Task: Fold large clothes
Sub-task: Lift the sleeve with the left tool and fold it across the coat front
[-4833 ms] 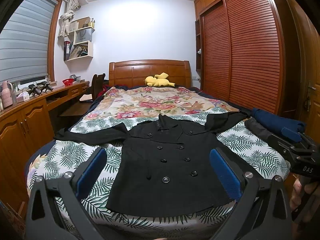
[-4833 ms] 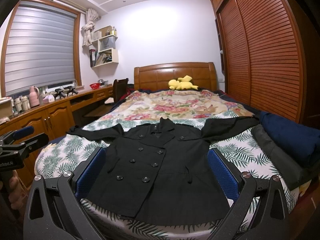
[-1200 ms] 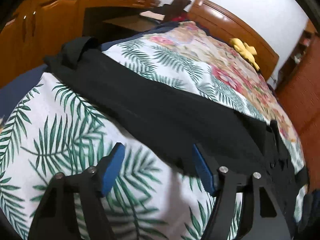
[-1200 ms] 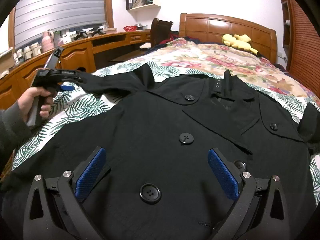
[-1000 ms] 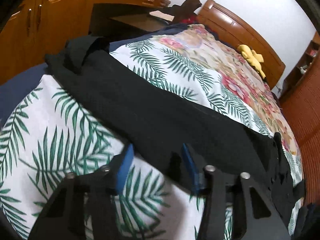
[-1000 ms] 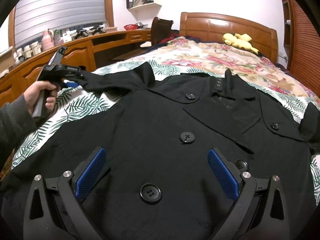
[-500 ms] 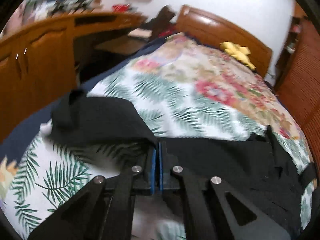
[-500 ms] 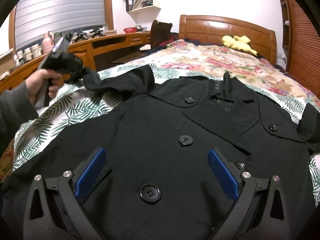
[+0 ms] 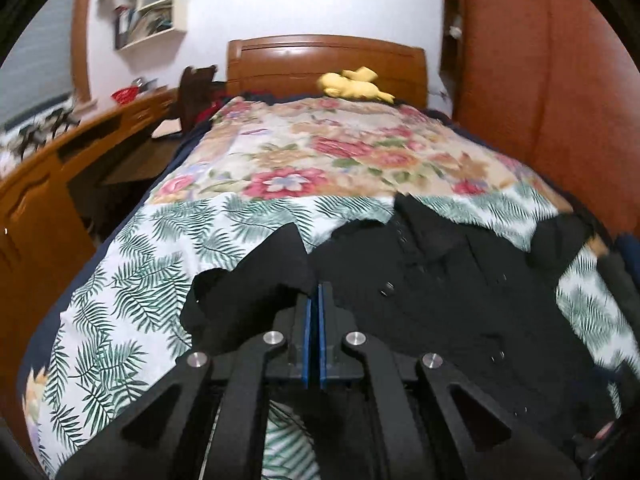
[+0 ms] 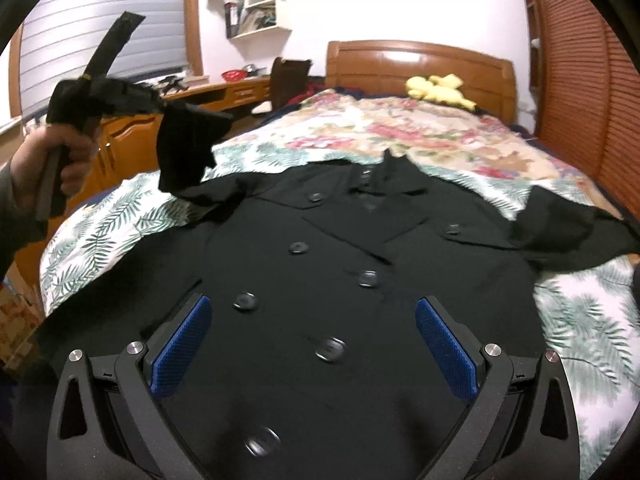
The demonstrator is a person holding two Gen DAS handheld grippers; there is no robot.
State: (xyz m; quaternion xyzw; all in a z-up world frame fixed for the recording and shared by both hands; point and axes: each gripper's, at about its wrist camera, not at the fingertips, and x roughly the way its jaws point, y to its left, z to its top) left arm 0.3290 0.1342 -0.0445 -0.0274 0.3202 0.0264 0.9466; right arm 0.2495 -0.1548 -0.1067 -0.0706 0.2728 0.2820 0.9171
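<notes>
A black double-breasted coat (image 10: 340,248) lies face up on the palm-leaf bedspread (image 10: 120,220), its collar toward the headboard. My left gripper (image 9: 314,300) is shut on the coat's left sleeve (image 9: 260,276) and holds it lifted off the bed. In the right wrist view a hand carries that left gripper (image 10: 160,106) high at the left, with the sleeve (image 10: 188,148) hanging from it. My right gripper (image 10: 312,344) is open above the coat's front, nothing between its blue pads. The other sleeve (image 10: 568,228) lies spread to the right.
A wooden headboard (image 10: 420,64) with a yellow plush toy (image 10: 436,86) stands at the far end. A wooden desk and cabinets (image 10: 132,128) run along the left. Slatted wardrobe doors (image 10: 580,80) close off the right. Dark folded clothes (image 9: 624,264) lie at the bed's right edge.
My left gripper closed on the left sleeve, then rose and swung inward toward the coat's body, lifting the sleeve. My right gripper drifted back a little, still open.
</notes>
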